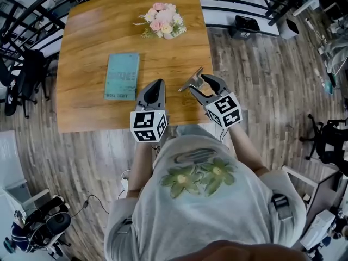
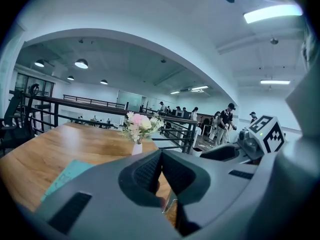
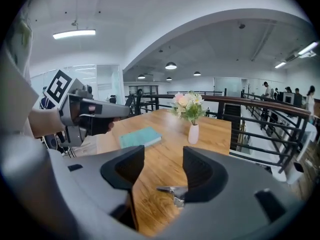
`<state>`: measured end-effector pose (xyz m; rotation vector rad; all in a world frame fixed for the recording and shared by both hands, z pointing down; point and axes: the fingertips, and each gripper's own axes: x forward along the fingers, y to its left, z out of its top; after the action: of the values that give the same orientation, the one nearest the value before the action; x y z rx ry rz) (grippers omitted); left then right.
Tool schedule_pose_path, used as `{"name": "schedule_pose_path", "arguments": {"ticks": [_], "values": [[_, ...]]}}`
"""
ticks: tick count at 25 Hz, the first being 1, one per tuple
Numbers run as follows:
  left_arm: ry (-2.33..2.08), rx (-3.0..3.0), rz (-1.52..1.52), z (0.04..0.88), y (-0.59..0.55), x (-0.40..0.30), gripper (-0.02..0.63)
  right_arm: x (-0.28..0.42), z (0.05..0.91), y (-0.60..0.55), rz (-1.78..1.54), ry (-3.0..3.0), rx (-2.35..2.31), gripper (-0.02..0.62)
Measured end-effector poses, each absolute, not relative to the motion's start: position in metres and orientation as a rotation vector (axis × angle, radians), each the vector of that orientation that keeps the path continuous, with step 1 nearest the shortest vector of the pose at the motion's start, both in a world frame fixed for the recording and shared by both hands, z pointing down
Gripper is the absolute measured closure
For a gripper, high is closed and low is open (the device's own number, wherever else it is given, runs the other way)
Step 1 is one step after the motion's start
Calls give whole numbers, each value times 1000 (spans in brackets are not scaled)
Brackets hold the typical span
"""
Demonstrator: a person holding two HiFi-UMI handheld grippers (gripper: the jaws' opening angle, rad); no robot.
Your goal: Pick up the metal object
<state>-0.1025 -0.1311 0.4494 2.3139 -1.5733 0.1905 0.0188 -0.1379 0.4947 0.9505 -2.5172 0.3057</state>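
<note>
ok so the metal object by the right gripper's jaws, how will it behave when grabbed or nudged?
Likely stiff and light: the metal object looks like thin, pointed sheet metal. Its shiny finish may slip in a pinch. It lies low on the wooden table, so a nudge would probably slide it, not roll it.

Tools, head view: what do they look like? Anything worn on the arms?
The left tool and right tool match: smooth grey moulded bodies, two jaws lined with dark textured pads. Each carries a white marker cube with black square patterns at its rear. No cables show. The person wears a light grey short-sleeved T-shirt with a green flower print.
</note>
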Motion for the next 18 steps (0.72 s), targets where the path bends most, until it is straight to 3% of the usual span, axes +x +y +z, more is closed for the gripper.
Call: {"name": "schedule_pose_path", "arguments": {"ticks": [18], "values": [[-1595, 2224, 243, 483, -174, -120, 595, 26, 595, -174, 471, -2321, 813, 319]]}}
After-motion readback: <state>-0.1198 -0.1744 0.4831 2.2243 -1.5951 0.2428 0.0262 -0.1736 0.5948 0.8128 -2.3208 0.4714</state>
